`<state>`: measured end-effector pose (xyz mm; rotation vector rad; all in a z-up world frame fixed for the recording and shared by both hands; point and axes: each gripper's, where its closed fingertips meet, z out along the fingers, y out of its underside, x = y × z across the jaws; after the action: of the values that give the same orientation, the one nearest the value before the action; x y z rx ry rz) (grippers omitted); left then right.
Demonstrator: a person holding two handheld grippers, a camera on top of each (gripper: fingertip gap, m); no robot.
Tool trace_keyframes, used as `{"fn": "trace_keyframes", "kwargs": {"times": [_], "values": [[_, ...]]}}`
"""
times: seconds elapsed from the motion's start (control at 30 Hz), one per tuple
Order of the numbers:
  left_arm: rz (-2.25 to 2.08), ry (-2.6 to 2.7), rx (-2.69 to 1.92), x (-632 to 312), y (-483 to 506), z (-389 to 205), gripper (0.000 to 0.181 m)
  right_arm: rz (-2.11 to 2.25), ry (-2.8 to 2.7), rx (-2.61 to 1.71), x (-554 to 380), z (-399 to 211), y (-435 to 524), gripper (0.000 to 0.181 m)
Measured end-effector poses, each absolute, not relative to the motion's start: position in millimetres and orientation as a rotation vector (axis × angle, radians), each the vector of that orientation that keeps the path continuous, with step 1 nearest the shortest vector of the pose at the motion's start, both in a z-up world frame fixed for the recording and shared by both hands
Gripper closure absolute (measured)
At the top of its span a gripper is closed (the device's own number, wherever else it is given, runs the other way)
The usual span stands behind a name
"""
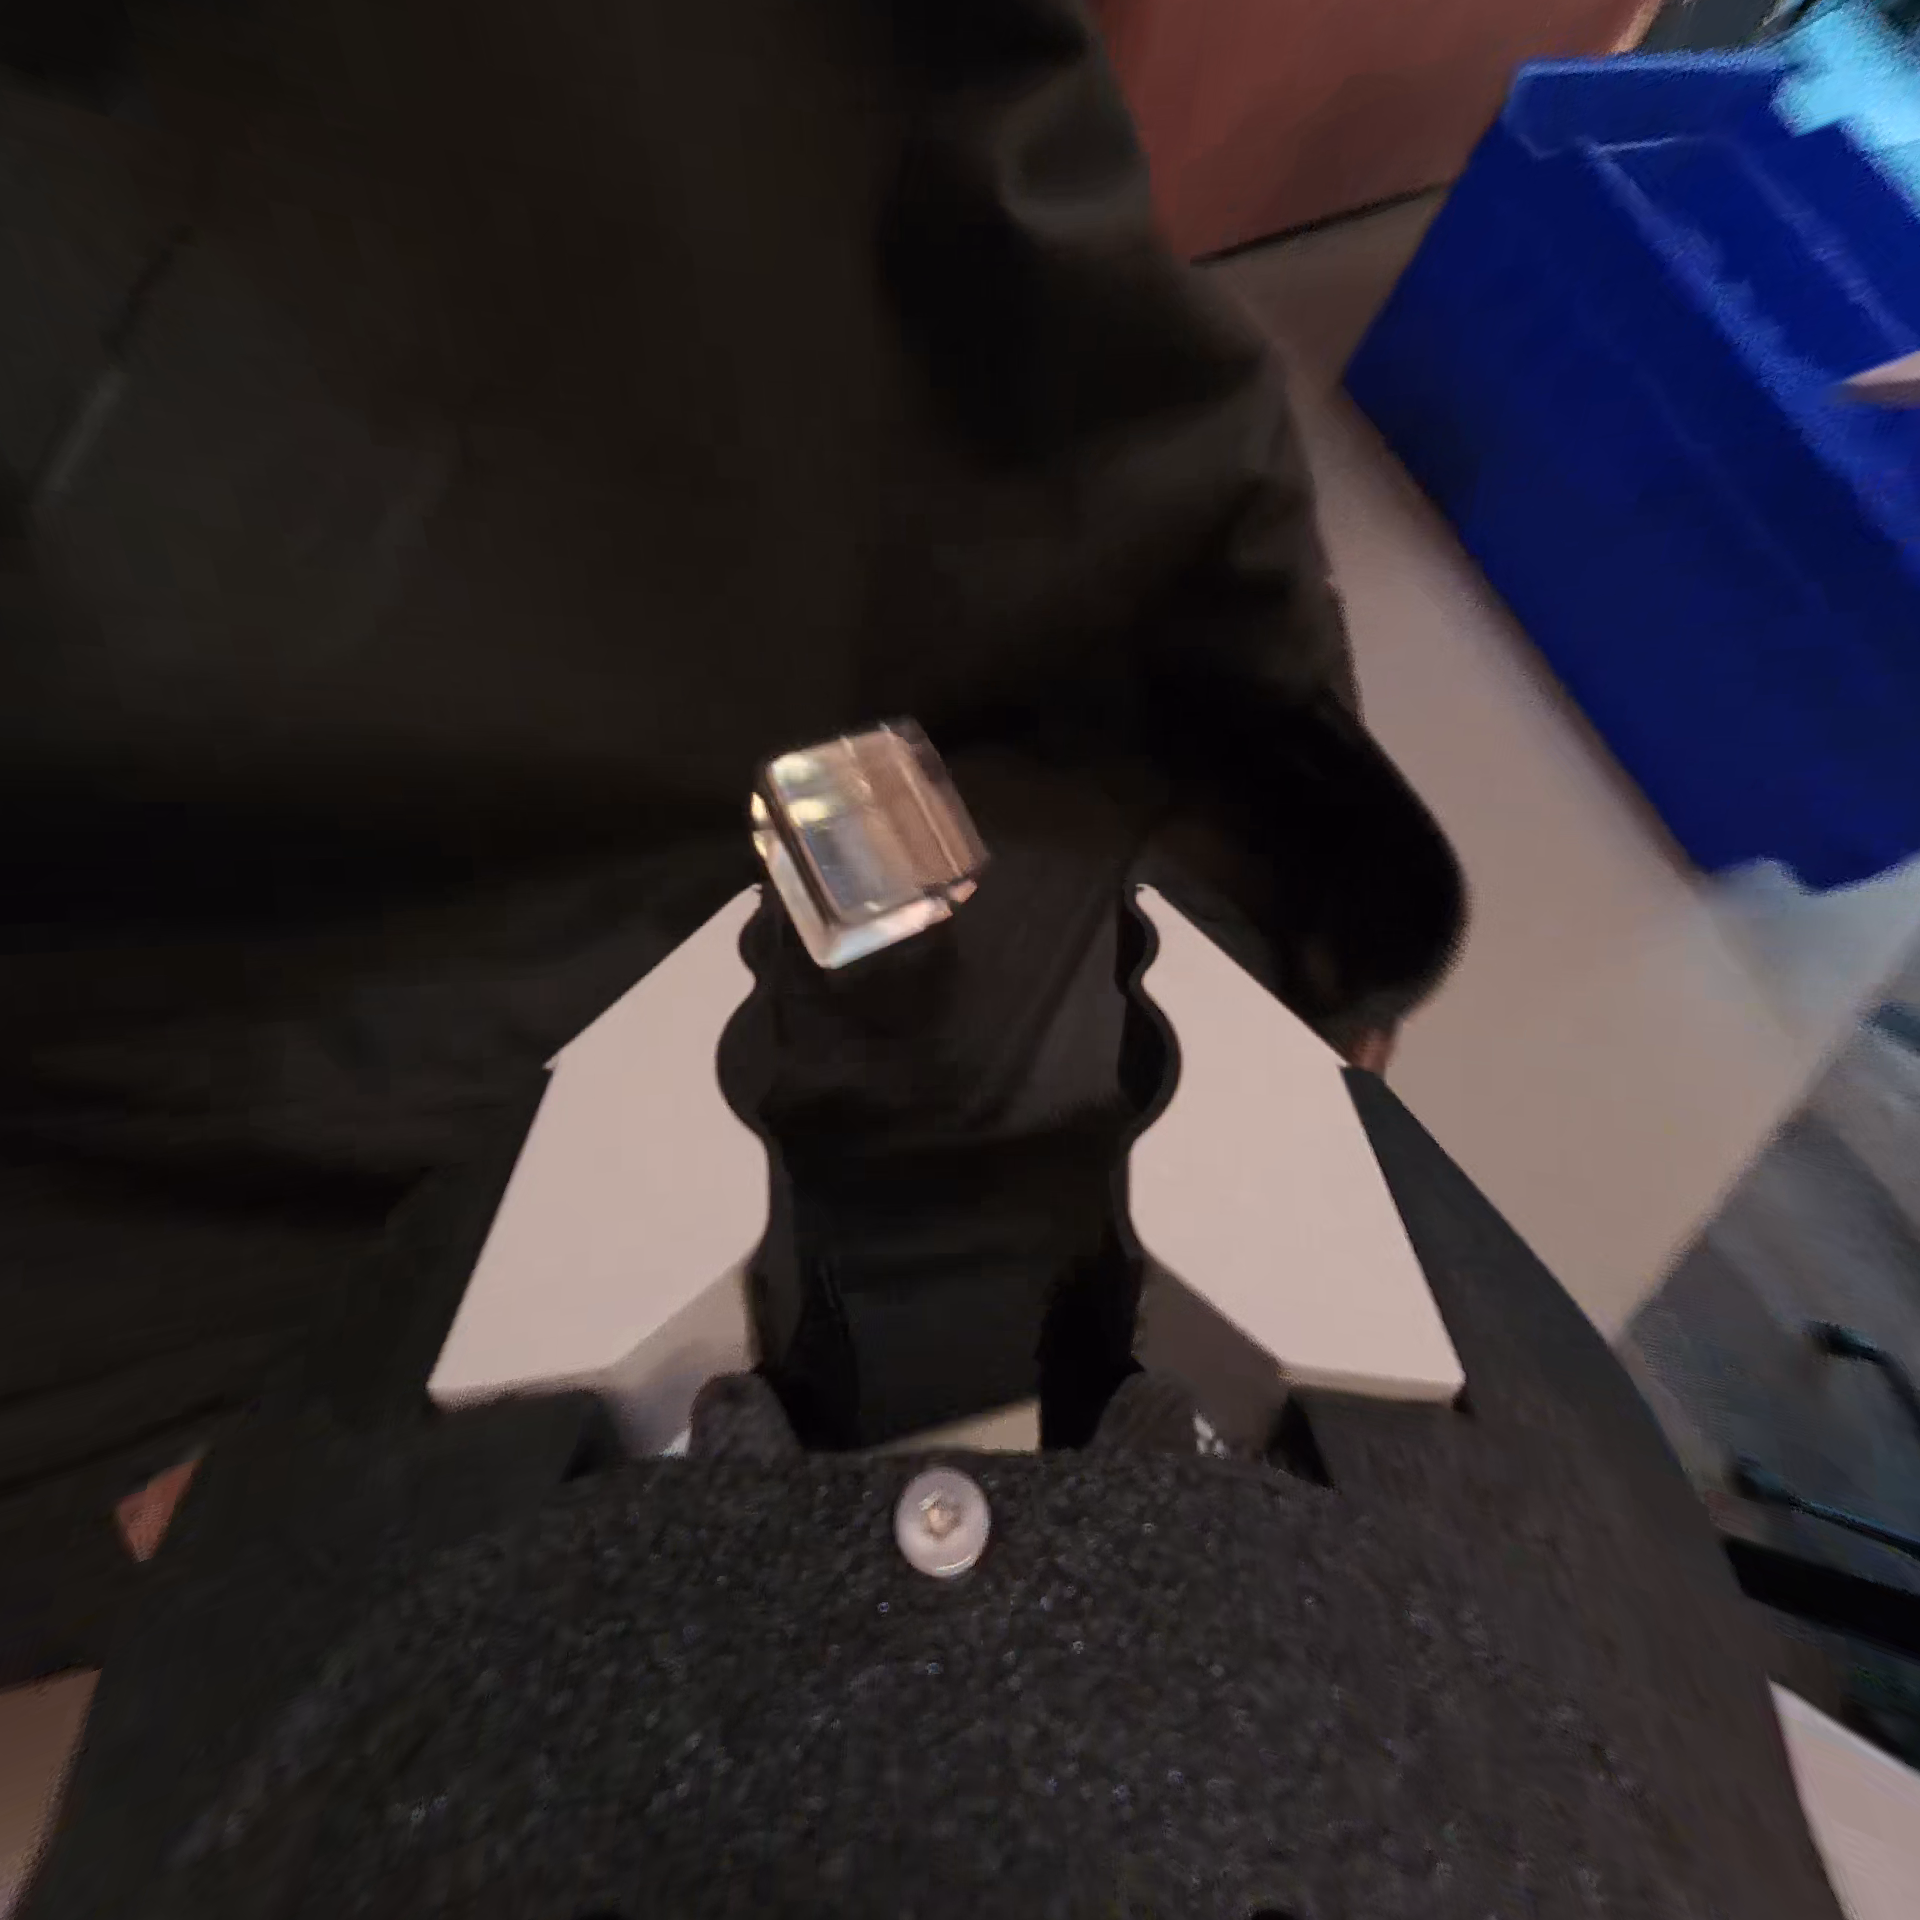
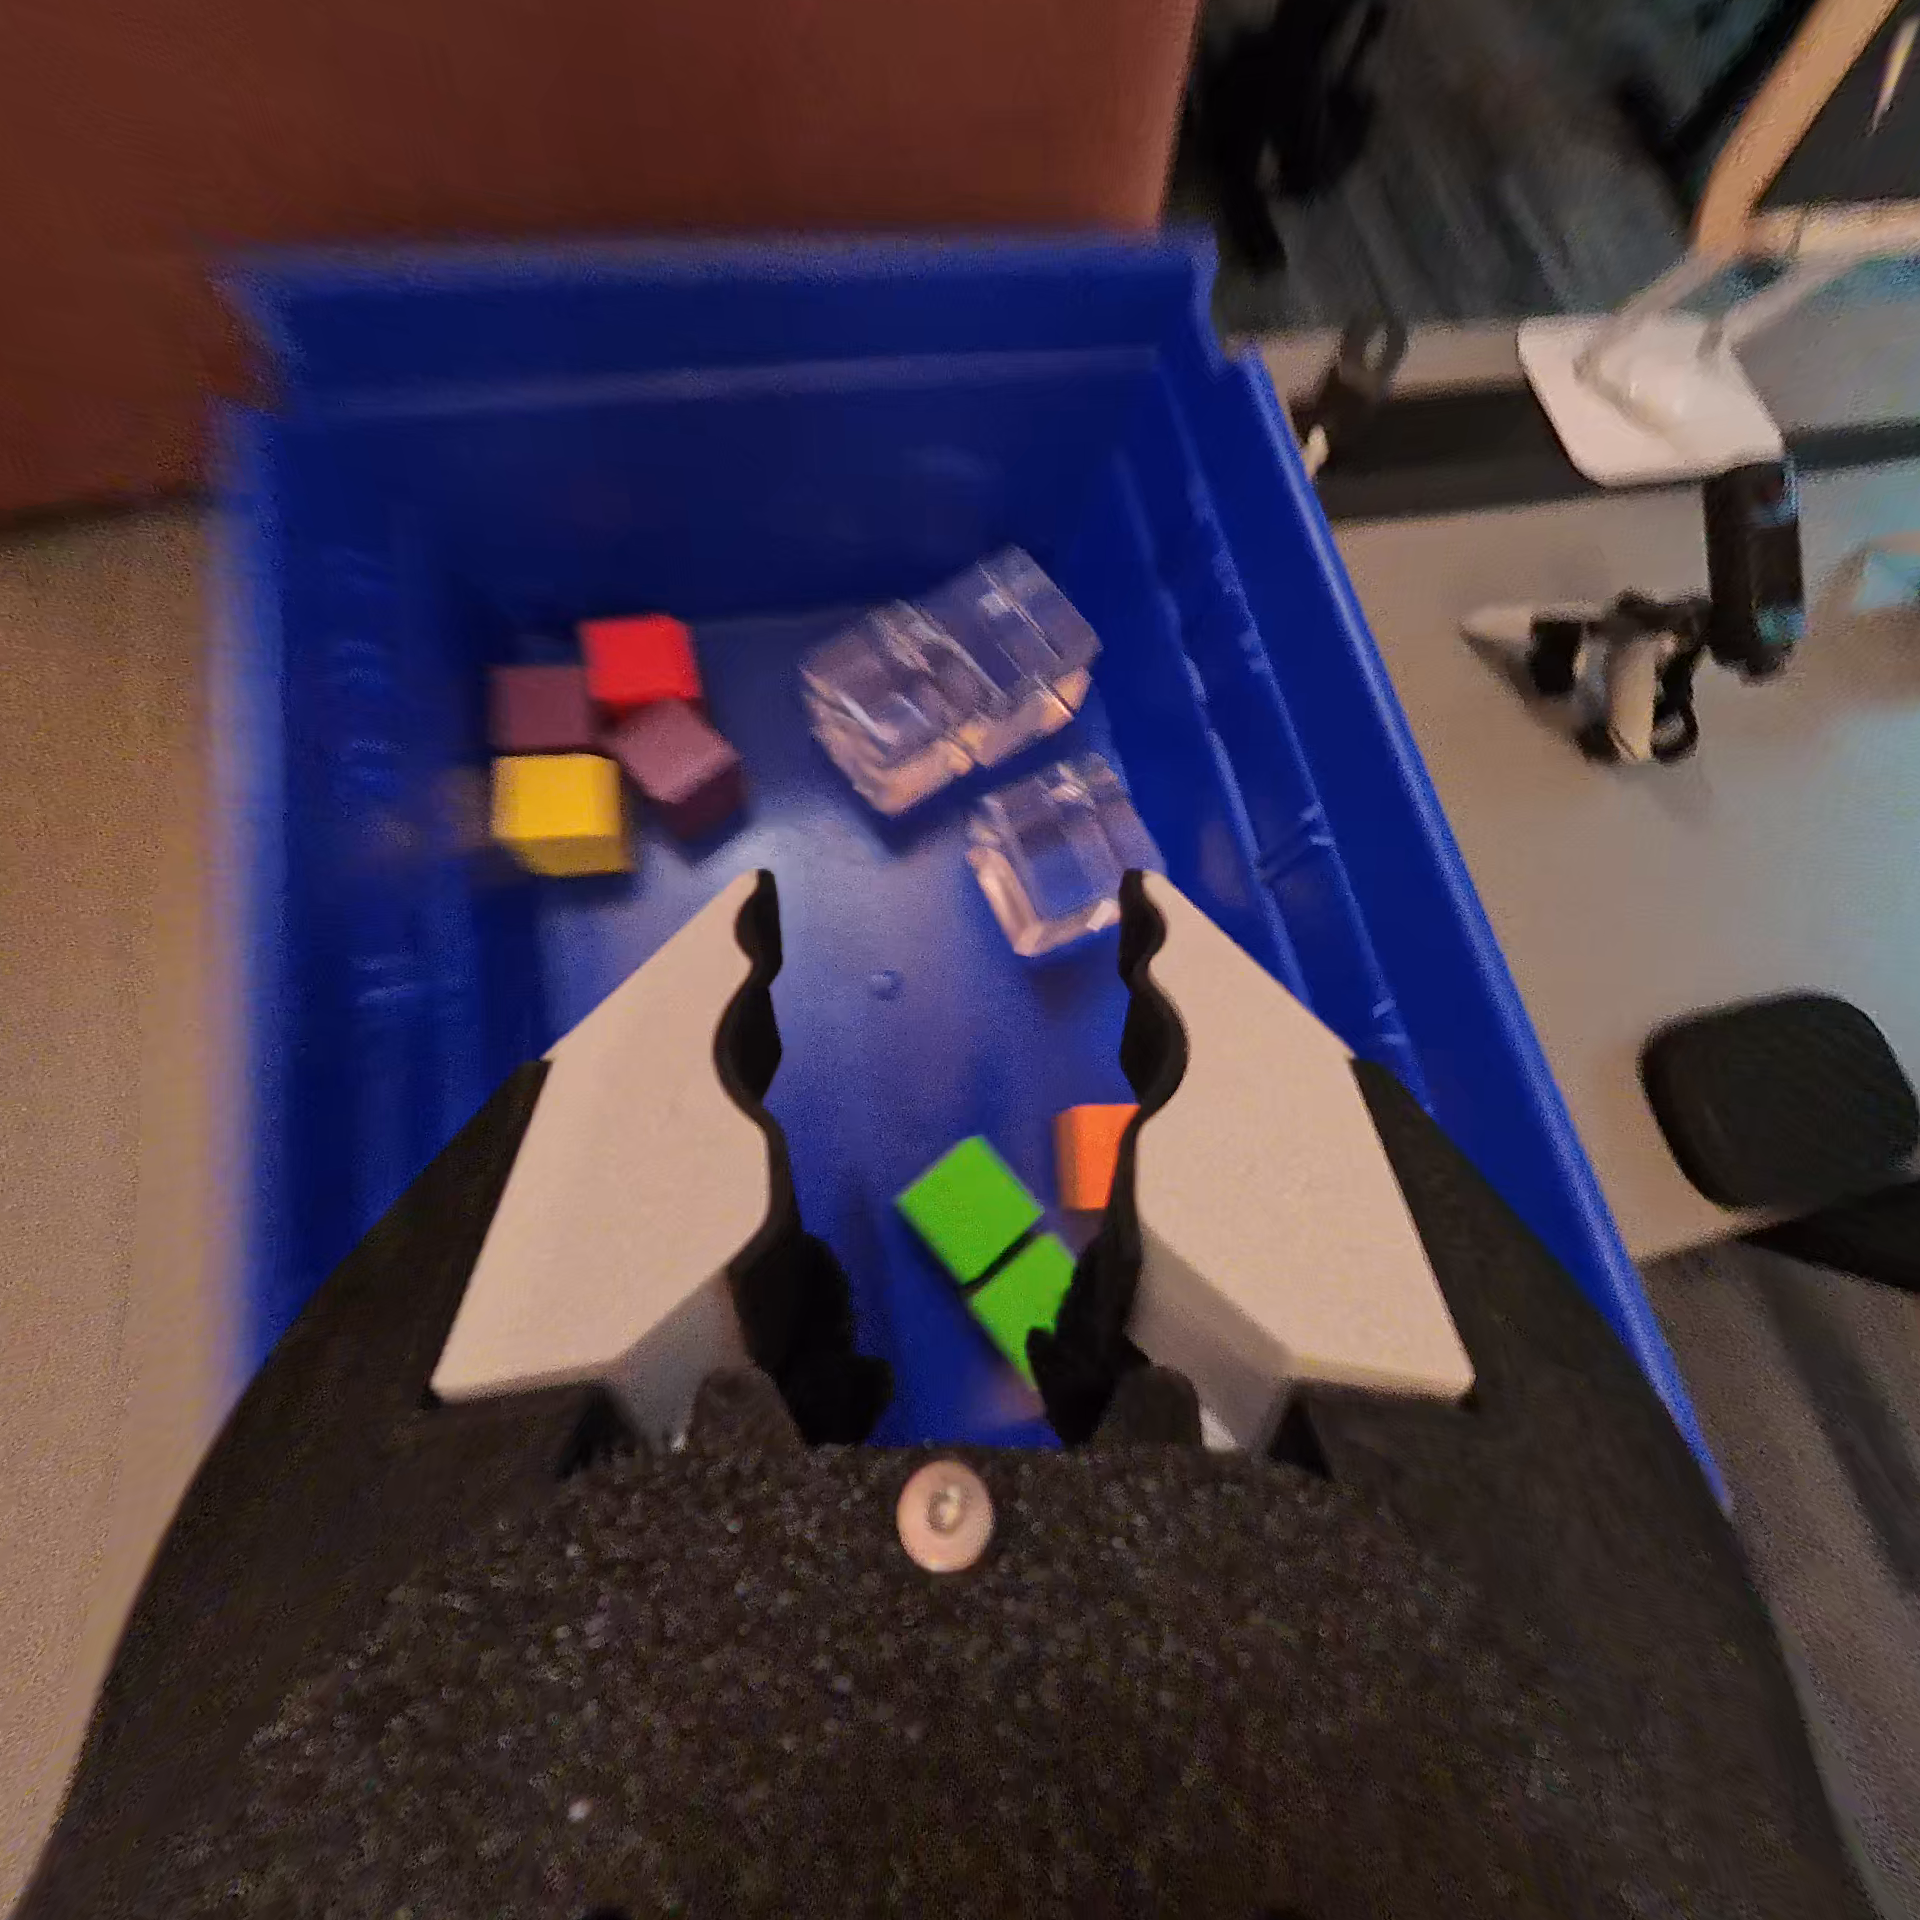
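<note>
Two sets of fingers were spread wide, and neither pinched anything. Biggest before the right gripper was a blue bin on the pale bench, the fingers hanging over its open top. The left gripper pointed at a person's dark garment, which filled nearly everything ahead of its fingers, with the bin off to their right. A black padded seat stood right of the right fingers, outside the bin.

Inside the bin, a cluster of clear cubes lay ahead of the fingertips, and a single clear cube sat just beside the right tip. Two green blocks showed between the fingers, near their base, and an orange block was half hidden behind the right finger. Ahead and left lay the red block, yellow block and two purple blocks.

One loose clear cube showed just past the left gripper's left fingertip. I couldn't tell whether it touched.
</note>
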<state>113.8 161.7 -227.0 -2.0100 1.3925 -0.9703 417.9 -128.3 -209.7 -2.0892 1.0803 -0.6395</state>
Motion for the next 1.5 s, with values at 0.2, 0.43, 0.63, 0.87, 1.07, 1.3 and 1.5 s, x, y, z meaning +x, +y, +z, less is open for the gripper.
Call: {"fn": "trace_keyframes", "kwargs": {"times": [0.2,0.43,0.63,0.87,1.07,1.3,1.5], "values": [[-0.753,1.469,-2.08,139.1,174.2,-256.2,0.123,-0.503,0.617,-1.633,266.9,-113.1,-42.4,0.117],[-1.171,1.475,-2.137,133.1,159.9,-238.2,0.134,-0.24,0.16,-1.701,106.0,-165.5,65.8,0.112],[-2.39,1.072,-2.044,102.9,123.6,-147.8,0.135,-0.185,0.013,-1.637,82.8,-152.8,103.5,0.108],[-2.654,1.016,-1.866,81.6,105.4,-118.8,0.135,0.009,-0.054,-1.545,70.9,-125.6,115.6,0.118],[-2.56,1.11,-1.88,76.8,97.3,-122.4,0.125,-0.112,-0.01,-1.585,91.9,-128.4,98.0,0.136],[-2.362,1.171,-1.919,24.4,111.7,-139.1,0.123,-0.608,0.402,-1.721,266.4,-123.3,-37.0,0.137],[-2.174,1.23,-2.082,-11.1,110.5,-179.3,0.123,-0.69,0.645,-2.093,391.9,-203.8,-120.5,0.136]]}}
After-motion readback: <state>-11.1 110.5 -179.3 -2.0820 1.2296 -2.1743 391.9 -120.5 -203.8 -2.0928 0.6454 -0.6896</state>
